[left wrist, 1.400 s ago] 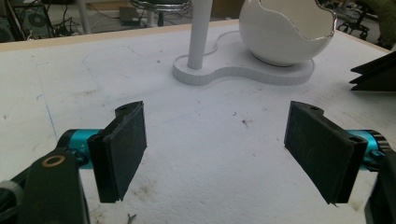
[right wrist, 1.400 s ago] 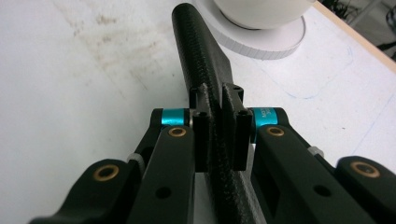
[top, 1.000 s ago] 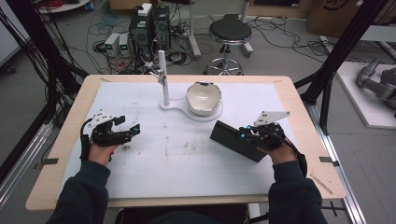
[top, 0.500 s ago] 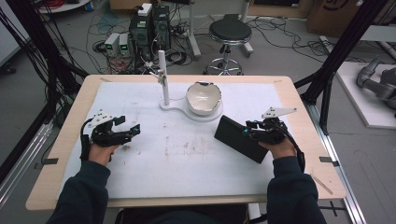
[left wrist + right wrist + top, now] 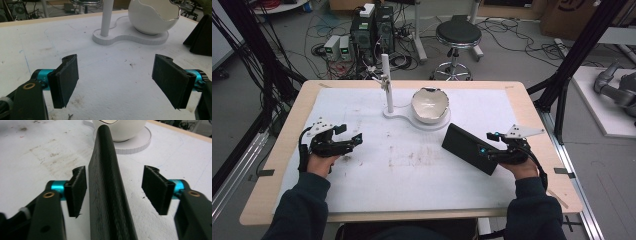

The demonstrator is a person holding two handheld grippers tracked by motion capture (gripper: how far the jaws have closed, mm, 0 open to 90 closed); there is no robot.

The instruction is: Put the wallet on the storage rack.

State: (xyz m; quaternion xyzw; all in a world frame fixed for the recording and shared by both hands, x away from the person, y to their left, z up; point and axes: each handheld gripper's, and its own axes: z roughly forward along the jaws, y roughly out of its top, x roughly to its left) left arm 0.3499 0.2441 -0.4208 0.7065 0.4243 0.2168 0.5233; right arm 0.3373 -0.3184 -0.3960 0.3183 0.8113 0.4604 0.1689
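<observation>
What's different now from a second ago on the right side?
The right gripper brought the black case down toward the person's side of the table, and its jaws have just been opening: the case stands between them, no longer pinched. The left gripper, open, and the white bowl on its stand kept their places.

The right tool (image 5: 113, 191) has just opened its jaws, releasing the black case (image 5: 468, 147) onto the table.
</observation>
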